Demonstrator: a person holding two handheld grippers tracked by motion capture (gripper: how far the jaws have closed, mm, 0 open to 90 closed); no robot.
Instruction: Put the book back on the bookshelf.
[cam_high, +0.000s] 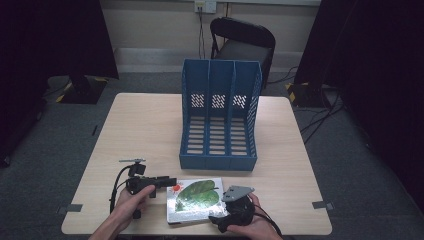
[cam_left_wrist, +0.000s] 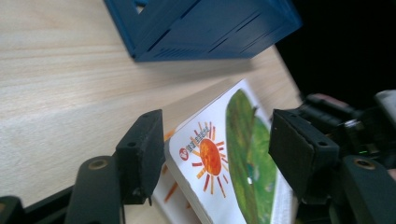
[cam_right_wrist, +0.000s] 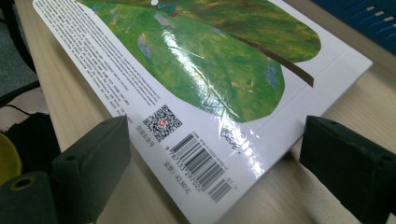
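Glossy and white-bordered, a picture book (cam_high: 194, 200) with a green leaf cover is lying flat at the near edge of a pale wood-grain table (cam_high: 150, 125), just in front of a blue three-slot file rack (cam_high: 220, 115). It is being flanked by both tools: the left gripper (cam_left_wrist: 215, 154) is being held open with its jaws straddling the sun-printed corner, while the right gripper (cam_right_wrist: 215, 158) is being held open around the barcode corner. The book's long axis is being kept roughly across the table. A black chair (cam_high: 243, 42) is standing beyond, on grey carpet.
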